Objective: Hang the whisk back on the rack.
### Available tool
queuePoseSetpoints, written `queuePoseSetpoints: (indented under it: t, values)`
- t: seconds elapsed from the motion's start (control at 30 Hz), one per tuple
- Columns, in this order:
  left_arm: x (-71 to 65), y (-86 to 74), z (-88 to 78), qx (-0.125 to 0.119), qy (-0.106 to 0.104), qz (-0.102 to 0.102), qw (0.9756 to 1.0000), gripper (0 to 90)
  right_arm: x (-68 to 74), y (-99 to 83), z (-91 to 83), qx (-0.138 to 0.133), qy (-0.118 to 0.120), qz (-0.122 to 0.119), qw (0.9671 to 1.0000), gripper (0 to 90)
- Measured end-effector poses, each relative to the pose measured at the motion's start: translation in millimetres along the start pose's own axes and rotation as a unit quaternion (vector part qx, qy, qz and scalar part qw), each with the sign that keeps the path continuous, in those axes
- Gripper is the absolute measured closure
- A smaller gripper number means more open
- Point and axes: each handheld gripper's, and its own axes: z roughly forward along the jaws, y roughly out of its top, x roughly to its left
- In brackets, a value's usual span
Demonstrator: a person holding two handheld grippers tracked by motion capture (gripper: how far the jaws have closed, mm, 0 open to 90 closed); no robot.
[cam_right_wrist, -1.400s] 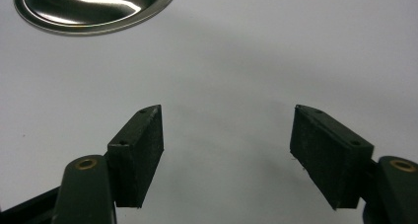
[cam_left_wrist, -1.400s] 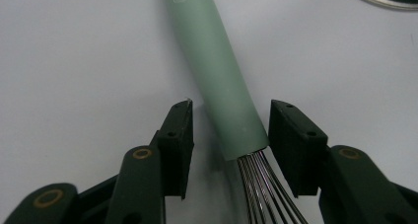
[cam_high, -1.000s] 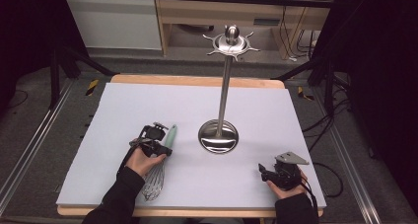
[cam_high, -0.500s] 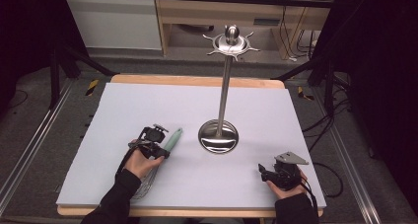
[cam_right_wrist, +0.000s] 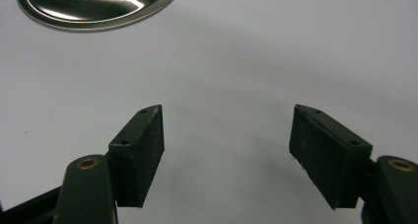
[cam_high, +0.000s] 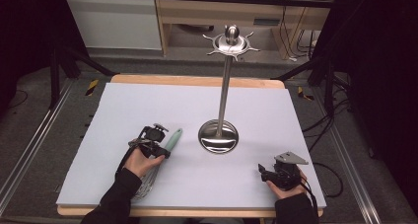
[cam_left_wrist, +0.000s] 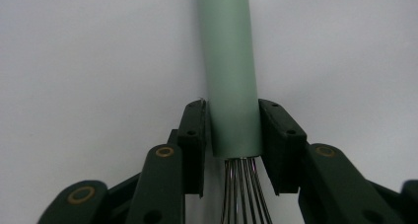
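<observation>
A whisk with a pale green handle (cam_high: pixel 173 137) and wire loops (cam_high: pixel 145 184) lies on the blue-grey table mat (cam_high: pixel 148 105), left of centre. My left gripper (cam_high: pixel 162 147) is shut on the base of the handle, where the wires come out. In the left gripper view the handle (cam_left_wrist: pixel 230 76) runs straight away between the two pads (cam_left_wrist: pixel 194 130) of the left gripper (cam_left_wrist: pixel 231 130). My right gripper (cam_high: pixel 263 173) rests near the front right of the mat. In its own view the right gripper (cam_right_wrist: pixel 226 135) stands open over bare mat, with nothing between the pads.
A tall steel utensil stand (cam_high: pixel 223 100) rises from a round base (cam_high: pixel 218 136) at the mat's centre, with a ring of hooks (cam_high: pixel 230 42) on top. The base's rim (cam_right_wrist: pixel 93 4) lies ahead and left of my right gripper. The wooden table edge (cam_high: pixel 197 80) borders the mat.
The left gripper and the whisk handle have shifted slightly to the right. The right gripper has stayed where it was.
</observation>
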Motion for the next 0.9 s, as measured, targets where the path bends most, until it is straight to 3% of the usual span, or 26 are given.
queuePoseSetpoints:
  t: [0.23, 0.43, 0.63, 0.7, 0.8, 0.83, 0.87, 0.9]
  values:
    - [0.0, 1.5, -0.7, 0.008, 0.006, -0.009, 0.9999, 68.1, -0.1, 0.0, -0.2, -0.002, 0.003, 0.002, 1.0000, 29.9]
    - [-1.8, -2.6, -18.0, -0.047, 0.003, -0.014, 0.9988, 68.6, -0.9, -0.3, 0.6, -0.001, 0.002, 0.000, 1.0000, 30.0]
    - [-3.4, -12.1, -44.4, -0.124, -0.010, -0.011, 0.9922, 68.7, 0.0, 0.2, -0.7, -0.003, 0.005, 0.003, 1.0000, 30.0]
    - [-3.2, -13.9, -48.4, -0.131, -0.014, -0.010, 0.9912, 68.7, -0.2, 0.3, -0.6, -0.004, 0.004, 0.003, 1.0000, 30.0]
    - [-3.5, -21.6, -61.3, -0.169, -0.022, -0.007, 0.9854, 68.8, -0.5, 0.3, -1.0, -0.005, 0.005, 0.003, 1.0000, 30.0]
    - [-3.5, -21.6, -61.3, -0.169, -0.022, -0.007, 0.9854, 68.8, -0.8, 0.4, -0.9, -0.004, 0.004, 0.002, 1.0000, 29.9]
    - [-3.6, -25.6, -66.9, -0.189, -0.023, -0.010, 0.9817, 68.8, -1.0, 0.4, -0.9, -0.004, 0.004, 0.002, 1.0000, 30.0]
    - [-3.5, -27.6, -69.4, -0.198, -0.026, -0.011, 0.9798, 68.8, -1.1, 0.5, -0.8, -0.004, 0.004, 0.002, 1.0000, 29.9]
